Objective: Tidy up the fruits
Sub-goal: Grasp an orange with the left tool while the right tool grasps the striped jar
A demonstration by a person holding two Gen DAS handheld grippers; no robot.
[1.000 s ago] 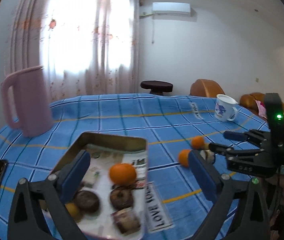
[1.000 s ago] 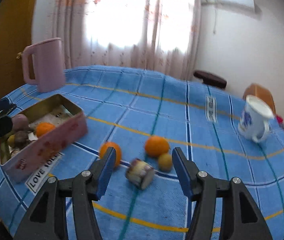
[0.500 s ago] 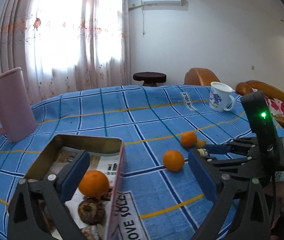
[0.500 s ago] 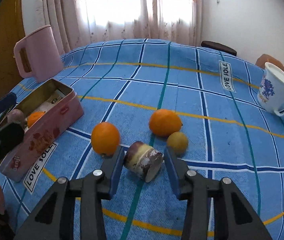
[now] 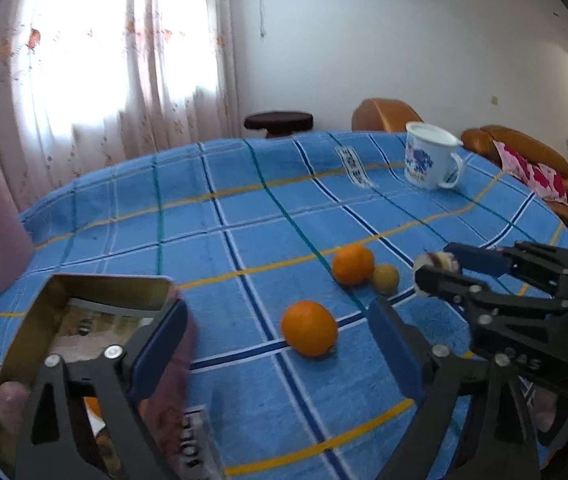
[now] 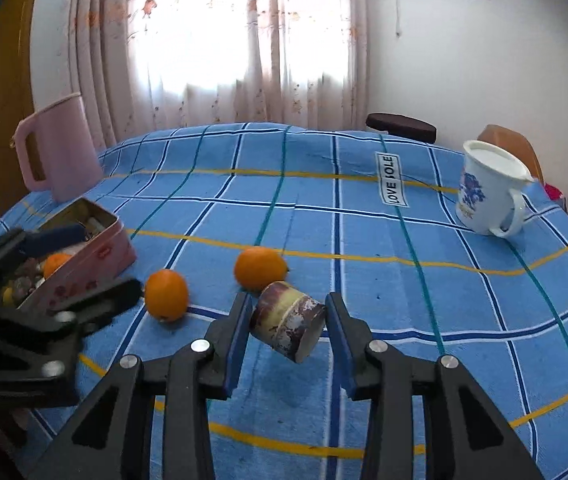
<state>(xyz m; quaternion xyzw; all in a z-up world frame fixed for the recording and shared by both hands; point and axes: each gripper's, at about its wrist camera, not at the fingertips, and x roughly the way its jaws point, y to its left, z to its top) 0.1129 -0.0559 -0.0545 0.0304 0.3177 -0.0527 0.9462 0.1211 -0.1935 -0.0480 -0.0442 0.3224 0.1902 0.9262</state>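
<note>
Your right gripper (image 6: 287, 322) fingers clamp the brown-and-cream cut fruit chunk (image 6: 287, 320) above the blue checked desk (image 6: 363, 232); your left gripper (image 5: 278, 344) fingers gape wide, the round orange (image 5: 309, 328) at their 12 o'clock.

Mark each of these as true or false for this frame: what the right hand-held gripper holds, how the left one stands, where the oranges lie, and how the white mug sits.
1. The right hand-held gripper is shut on the brown-and-cream cylindrical piece. True.
2. The left hand-held gripper is clamped on an orange. False: it is open, and the near orange lies on the blue checked tablecloth between its fingers, ungripped.
3. Two oranges lie loose on the cloth outside the pink tin. True: the near one and the far orange.
4. The tin holds no fruit. False: an orange inside it shows.
5. The white mug lies on its side. False: it stands upright.
</note>
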